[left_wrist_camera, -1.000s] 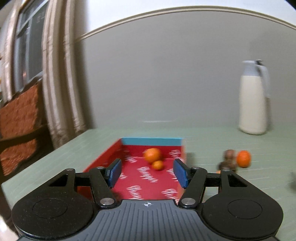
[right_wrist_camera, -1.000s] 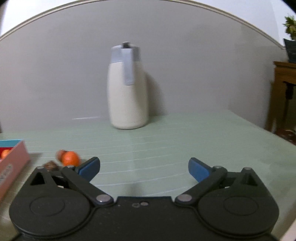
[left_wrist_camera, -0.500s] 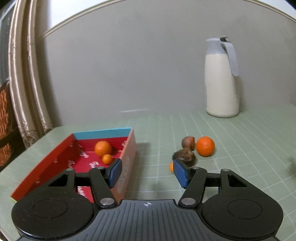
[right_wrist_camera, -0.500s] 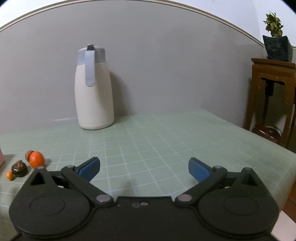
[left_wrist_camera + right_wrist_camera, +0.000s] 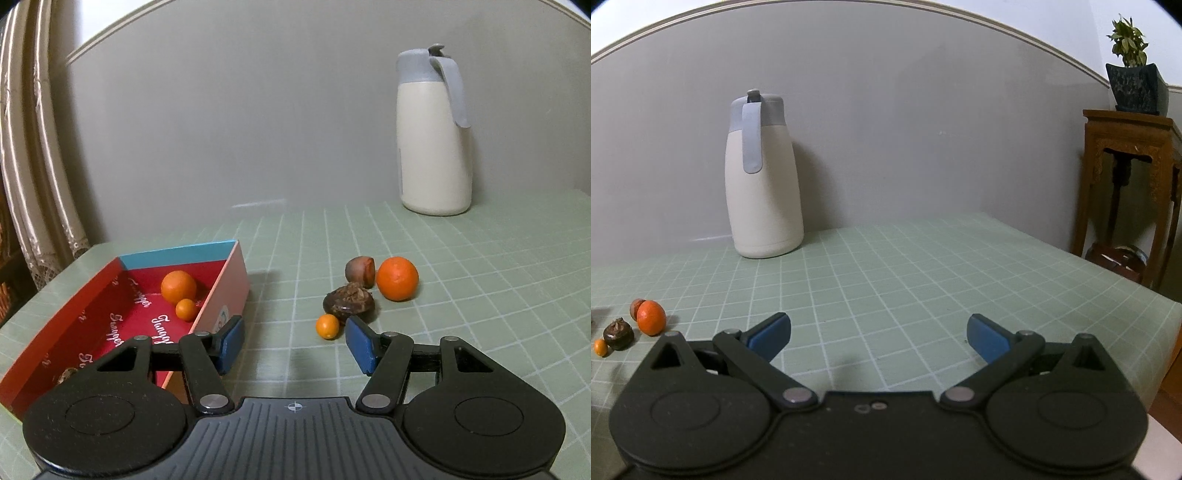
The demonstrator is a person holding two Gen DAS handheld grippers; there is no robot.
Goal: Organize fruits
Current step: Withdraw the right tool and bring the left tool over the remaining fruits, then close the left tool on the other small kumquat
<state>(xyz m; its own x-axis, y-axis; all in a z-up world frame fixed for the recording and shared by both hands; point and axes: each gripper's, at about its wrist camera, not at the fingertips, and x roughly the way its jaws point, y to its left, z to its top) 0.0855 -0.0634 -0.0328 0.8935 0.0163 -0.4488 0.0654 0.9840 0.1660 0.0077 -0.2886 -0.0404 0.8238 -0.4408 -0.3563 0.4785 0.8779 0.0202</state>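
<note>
My left tongs point(image 5: 291, 345) have swung away from over the red box point(image 5: 229, 291) toward the loose fruit on the green bench point(image 5: 480, 295) — spread, nothing between them. The box holds an orange point(image 5: 178, 287) and a kumquat point(image 5: 186, 309); outside wait the big orange point(image 5: 397, 278), two brown fruits point(image 5: 349, 303) and a small kumquat point(image 5: 327, 326) just beyond my right pad. That one looks next. My right tongs point(image 5: 879, 334) hang spread, empty.

On the desk point(image 5: 480, 295), the box point(image 5: 229, 291) lies left with two fruits point(image 5: 178, 287) inside, four loose fruits point(image 5: 397, 278) cluster to its right, and the jug point(image 5: 432, 147) stands behind them by the wall.
</note>
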